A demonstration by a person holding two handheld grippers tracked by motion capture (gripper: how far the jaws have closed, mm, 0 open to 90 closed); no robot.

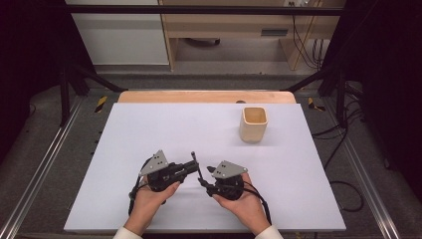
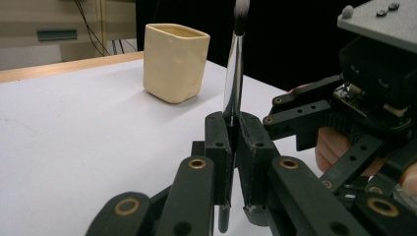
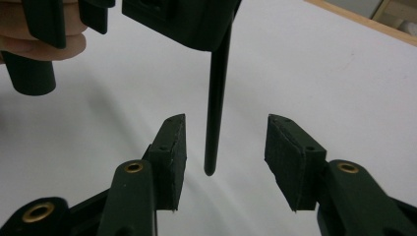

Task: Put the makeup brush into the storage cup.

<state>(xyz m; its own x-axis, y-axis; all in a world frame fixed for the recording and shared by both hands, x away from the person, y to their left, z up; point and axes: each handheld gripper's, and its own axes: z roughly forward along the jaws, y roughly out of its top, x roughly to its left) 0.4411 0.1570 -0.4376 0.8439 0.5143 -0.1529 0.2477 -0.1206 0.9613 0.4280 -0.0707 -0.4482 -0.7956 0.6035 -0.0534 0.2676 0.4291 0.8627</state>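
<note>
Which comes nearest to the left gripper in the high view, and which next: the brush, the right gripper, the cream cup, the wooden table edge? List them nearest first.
1. Brush: clamped in the left gripper, standing at its tip.
2. Right gripper: just beside it, to the right.
3. Cream cup: farther back, to the right.
4. Wooden table edge: along the far side.

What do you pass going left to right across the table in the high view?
Left hand-held gripper clamping the thin black-handled makeup brush → right hand-held gripper, jaws open → cream square wooden cup, farther back on the white table.
</note>
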